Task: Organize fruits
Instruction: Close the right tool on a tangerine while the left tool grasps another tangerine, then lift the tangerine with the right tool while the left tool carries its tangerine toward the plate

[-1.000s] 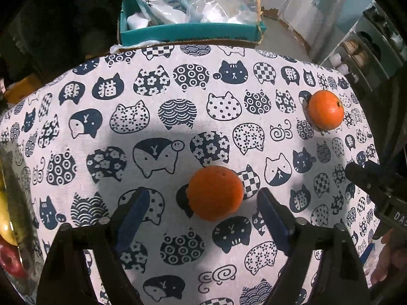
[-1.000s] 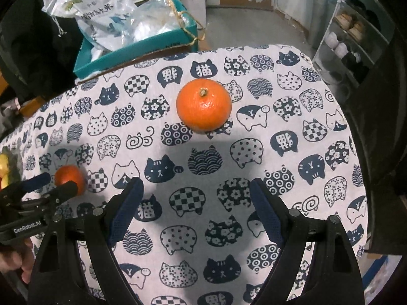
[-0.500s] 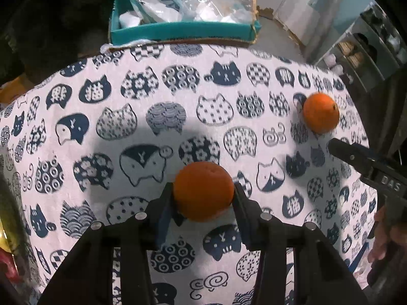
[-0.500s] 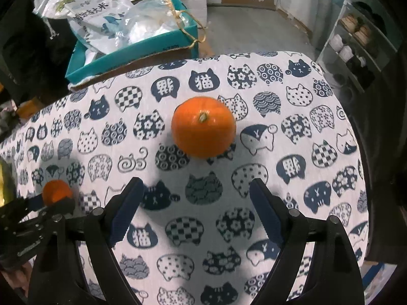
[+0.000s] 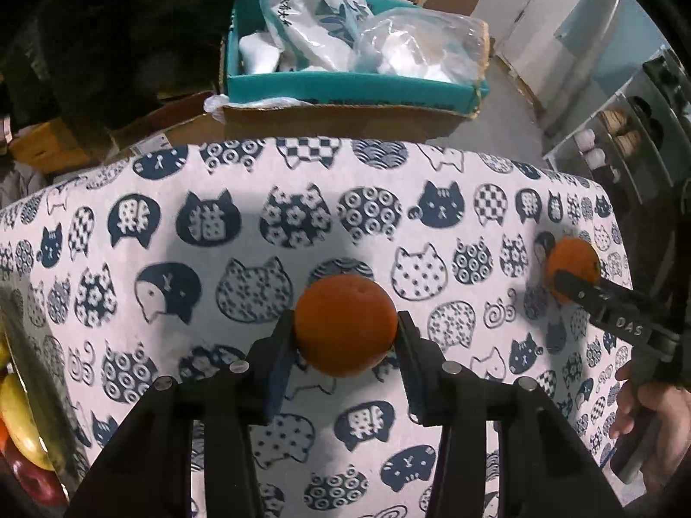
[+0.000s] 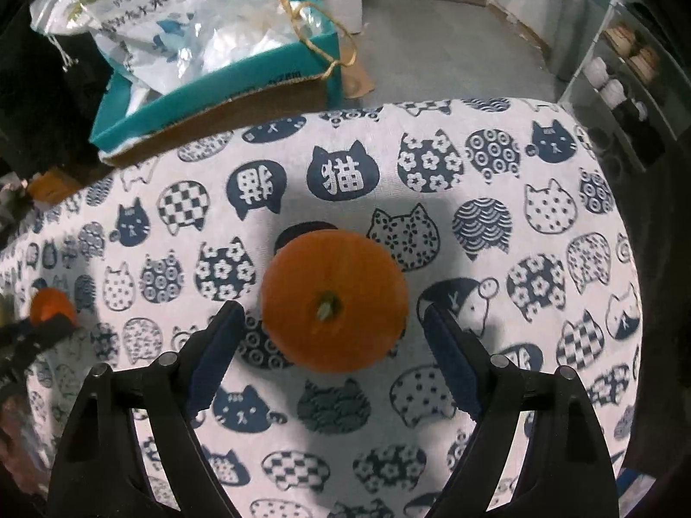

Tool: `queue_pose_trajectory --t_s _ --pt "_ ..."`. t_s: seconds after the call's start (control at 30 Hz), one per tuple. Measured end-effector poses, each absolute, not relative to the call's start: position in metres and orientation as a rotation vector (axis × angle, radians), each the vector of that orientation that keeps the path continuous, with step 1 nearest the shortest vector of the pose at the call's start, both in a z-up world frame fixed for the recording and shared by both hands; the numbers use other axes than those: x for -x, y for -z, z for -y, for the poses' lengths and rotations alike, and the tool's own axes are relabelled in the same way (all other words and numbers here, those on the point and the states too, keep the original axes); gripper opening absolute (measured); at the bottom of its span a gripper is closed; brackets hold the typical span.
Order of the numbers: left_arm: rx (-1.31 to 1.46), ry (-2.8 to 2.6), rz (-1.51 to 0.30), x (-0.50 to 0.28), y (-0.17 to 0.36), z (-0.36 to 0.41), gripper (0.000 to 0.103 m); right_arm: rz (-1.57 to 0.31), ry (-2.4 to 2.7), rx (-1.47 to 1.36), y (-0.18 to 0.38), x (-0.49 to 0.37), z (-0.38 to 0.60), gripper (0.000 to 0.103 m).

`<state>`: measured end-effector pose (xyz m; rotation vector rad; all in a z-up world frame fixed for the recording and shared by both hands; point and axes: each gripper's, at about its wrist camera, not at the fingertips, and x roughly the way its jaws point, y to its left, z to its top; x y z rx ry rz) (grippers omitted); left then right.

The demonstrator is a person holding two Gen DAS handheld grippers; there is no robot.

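Note:
Two oranges lie on a cat-print tablecloth (image 5: 216,224). My left gripper (image 5: 345,328) is shut on the first orange (image 5: 345,323), its pads pressed on both sides. That orange also shows small at the far left of the right wrist view (image 6: 51,304). My right gripper (image 6: 332,323) is open, with the second orange (image 6: 334,300) between its blue pads, stem up and apart from both. The second orange also shows at the right of the left wrist view (image 5: 572,259), partly behind a right gripper finger (image 5: 604,302).
A teal box (image 5: 345,90) holding plastic bags stands on cardboard beyond the table's far edge. A banana (image 5: 17,418) and red fruit (image 5: 30,479) lie at the far left. Shelving (image 6: 622,69) stands to the right.
My left gripper closed on the first orange and lifted it a little. My right gripper moved forward until the second orange came between its open pads.

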<state>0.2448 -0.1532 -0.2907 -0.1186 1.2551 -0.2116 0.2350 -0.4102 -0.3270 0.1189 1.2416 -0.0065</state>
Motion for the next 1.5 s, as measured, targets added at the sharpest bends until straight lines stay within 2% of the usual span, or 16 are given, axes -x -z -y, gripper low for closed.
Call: queue_pose_trajectory --t_s 0.13,0.23,0.27,0.77,1.5 --pt "0.119 0.206 -1.251 -0.247 0.287 0.151 0.045 -1.237 -0.003 -0.108 0.335 -0.238 0.408 0.081" --pt "0.109 0.212 -1.244 -0.246 0.284 0.149 0.045 -1.214 0.003 -0.075 0.332 -0.239 0.404 0.068" --pt "0.105 0.214 -1.241 -0.246 0.283 0.148 0.045 -1.214 0.007 -0.070 0.332 -0.240 0.403 0.068" --pt "0.108 0.214 -1.206 -0.230 0.260 0.134 0.045 -1.187 -0.029 0.012 0.314 -0.211 0.373 0.065" --pt "0.110 0.204 -1.061 -0.172 0.184 0.099 0.045 -1.013 -0.143 0.059 0.210 -0.156 0.301 0.065"
